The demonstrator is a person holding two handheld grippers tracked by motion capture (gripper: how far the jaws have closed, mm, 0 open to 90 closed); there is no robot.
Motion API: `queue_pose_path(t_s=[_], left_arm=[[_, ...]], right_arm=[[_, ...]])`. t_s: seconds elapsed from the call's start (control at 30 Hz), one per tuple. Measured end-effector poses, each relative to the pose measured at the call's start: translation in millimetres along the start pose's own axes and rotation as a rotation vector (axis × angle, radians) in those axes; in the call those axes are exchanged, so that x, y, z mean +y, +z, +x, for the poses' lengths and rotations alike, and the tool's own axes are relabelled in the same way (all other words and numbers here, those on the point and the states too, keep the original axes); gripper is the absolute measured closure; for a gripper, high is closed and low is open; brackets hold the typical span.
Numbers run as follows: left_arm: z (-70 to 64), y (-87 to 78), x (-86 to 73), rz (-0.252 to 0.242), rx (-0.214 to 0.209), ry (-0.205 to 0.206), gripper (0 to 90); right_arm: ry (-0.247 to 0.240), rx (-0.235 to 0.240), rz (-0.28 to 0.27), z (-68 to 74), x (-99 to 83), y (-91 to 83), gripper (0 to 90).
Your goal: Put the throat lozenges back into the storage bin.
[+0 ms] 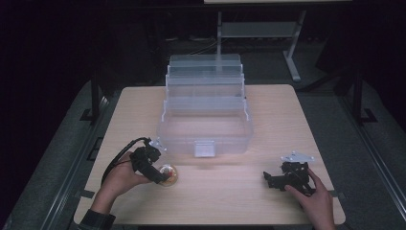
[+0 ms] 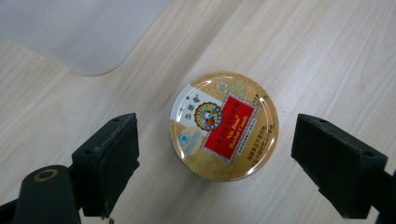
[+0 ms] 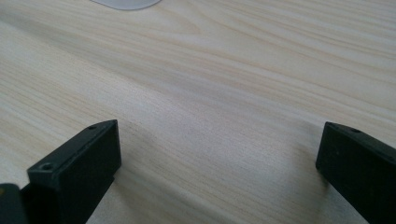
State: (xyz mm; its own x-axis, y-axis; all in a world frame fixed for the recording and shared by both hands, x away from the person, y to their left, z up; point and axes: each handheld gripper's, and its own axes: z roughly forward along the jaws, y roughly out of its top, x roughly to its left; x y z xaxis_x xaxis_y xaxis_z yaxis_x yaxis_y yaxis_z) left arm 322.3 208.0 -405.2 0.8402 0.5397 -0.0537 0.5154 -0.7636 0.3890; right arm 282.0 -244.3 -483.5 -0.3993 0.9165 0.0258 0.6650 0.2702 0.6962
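Left gripper [image 2: 215,154] hovers over the candy tin [image 2: 224,125], jaws spread at 9 and 3. Next: close squarely. Right gripper [image 3: 217,172] idles, jaws spread

The room around the table [image 1: 268,120] is dark, nearly black; light falls from above onto the pale wood alone. The high view is soft and slightly grainy, and the clear plastic box [image 1: 205,120] looks hazy and washed out. In the left gripper view the round tin [image 2: 224,126] is sharp, small white glints on its glossy lid. In the right gripper view the near jaws blur, casting faint soft shadows on the wood.
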Motion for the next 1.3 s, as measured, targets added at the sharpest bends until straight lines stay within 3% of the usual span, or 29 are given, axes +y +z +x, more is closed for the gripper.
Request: queue_pose_path(t_s=[0.3, 0.47, 0.9, 1.3], left_arm=[[-3.8, 13.6, 7.7, 0.06, -0.007, 0.03, 12.5], [-4.1, 22.6, 10.0, 0.114, 0.006, 0.044, 12.5], [-9.5, 39.3, 15.2, 0.184, 0.029, 0.082, 12.5], [-9.5, 46.6, 13.7, 0.19, 0.018, 0.077, 13.5]], right_arm=[[0.0, 0.0, 0.0, 0.0, 0.0, 0.0, 0.0], [0.0, 0.0, 0.0, 0.0, 0.0, 0.0, 0.0], [0.0, 0.0, 0.0, 0.0, 0.0, 0.0, 0.0], [0.002, -0.001, -0.001, 0.3, -0.2, -0.1, 0.0]])
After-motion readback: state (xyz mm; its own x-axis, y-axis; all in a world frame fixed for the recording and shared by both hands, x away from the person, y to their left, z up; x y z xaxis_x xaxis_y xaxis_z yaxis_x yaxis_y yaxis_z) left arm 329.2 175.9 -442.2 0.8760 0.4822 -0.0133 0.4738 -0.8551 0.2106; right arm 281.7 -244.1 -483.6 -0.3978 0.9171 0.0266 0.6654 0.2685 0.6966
